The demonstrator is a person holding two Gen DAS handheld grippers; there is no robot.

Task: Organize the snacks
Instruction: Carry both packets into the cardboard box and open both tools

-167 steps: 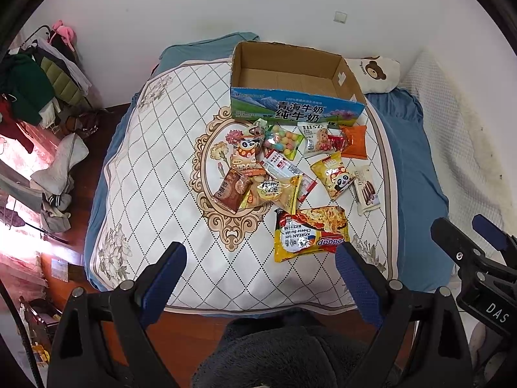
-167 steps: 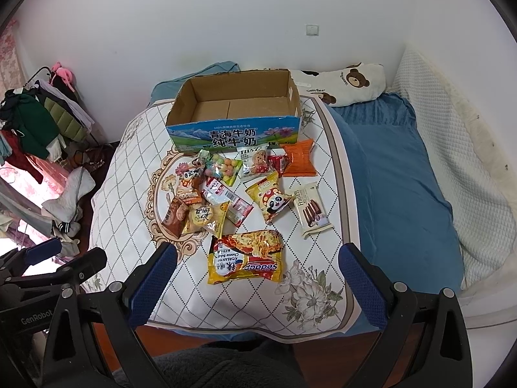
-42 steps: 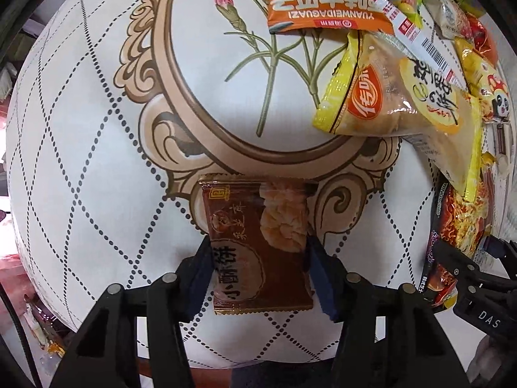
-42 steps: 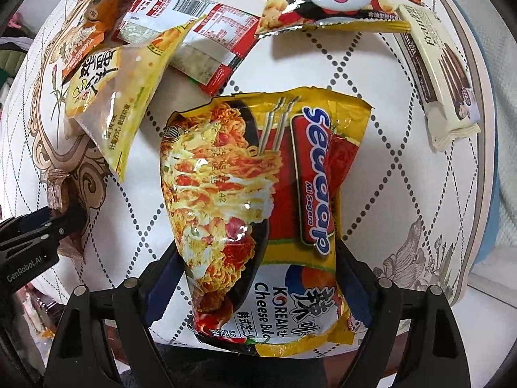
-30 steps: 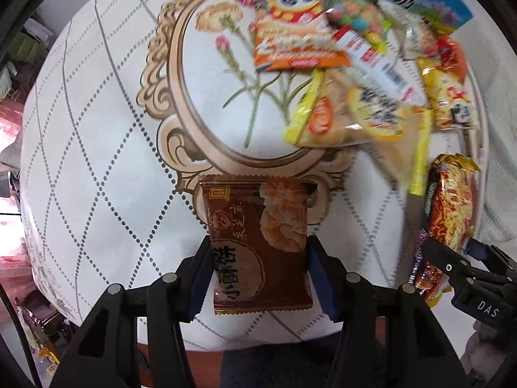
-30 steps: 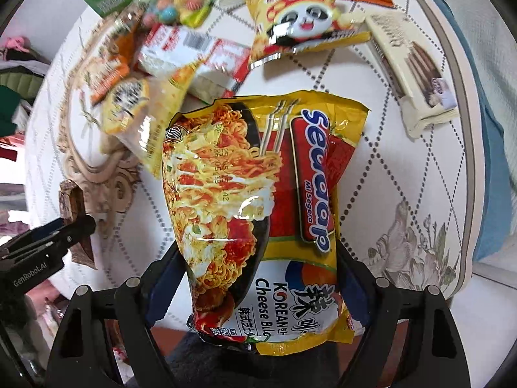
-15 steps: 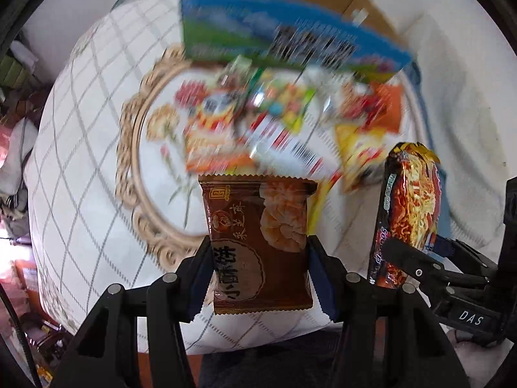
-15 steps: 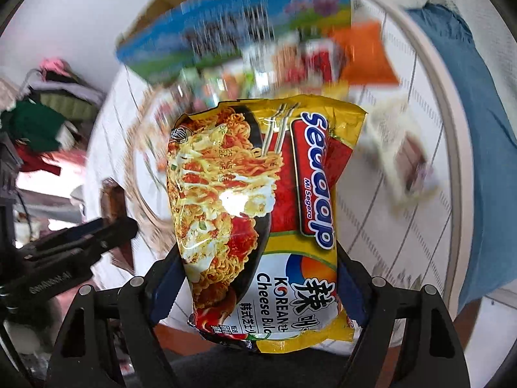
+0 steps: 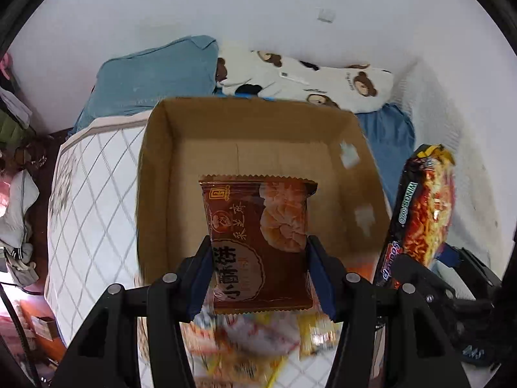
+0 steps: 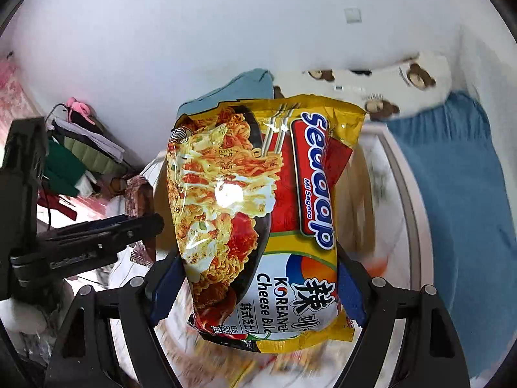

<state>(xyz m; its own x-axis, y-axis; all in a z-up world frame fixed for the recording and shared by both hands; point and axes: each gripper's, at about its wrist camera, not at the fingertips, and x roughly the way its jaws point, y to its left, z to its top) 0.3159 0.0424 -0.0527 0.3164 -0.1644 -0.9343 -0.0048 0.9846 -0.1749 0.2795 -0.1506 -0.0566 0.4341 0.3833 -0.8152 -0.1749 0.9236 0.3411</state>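
On the far left a heap of clothes (image 9: 14, 123) lies off the bed, and the quilted white bedspread (image 9: 93, 181) runs up to the cardboard box (image 9: 155, 174), which sits open and looks bare inside.

The left gripper (image 9: 260, 278) is clenched on a brown biscuit packet (image 9: 255, 242), its blue pads pressing the packet's two side edges. The packet stands upright over the near half of the box, well above the floor of it. To set it down well, I would carry it a little further in, lower it towards the bottom and only then let go, laying it flat against the left wall so room is left beside it.

To the right, the right gripper (image 10: 258, 291) grasps a Sedaap instant noodle packet (image 10: 258, 213) across its lower part, pads on both sides. From the left wrist view this packet hangs beside and outside the box's right wall (image 9: 365, 194), so it has to come leftward over the rim before release. The bag is broad and crinkly; dropping it from high could tip it on edge, so a low release suits it too. Letting the two grippers go in one after the other would avoid a bump between them.

Blurred loose snacks (image 9: 245, 346) lie on the bedspread at the near side, outside the box. A bear-print pillow (image 9: 310, 77) and a blue sheet (image 10: 462, 194) lie beyond, to the right.
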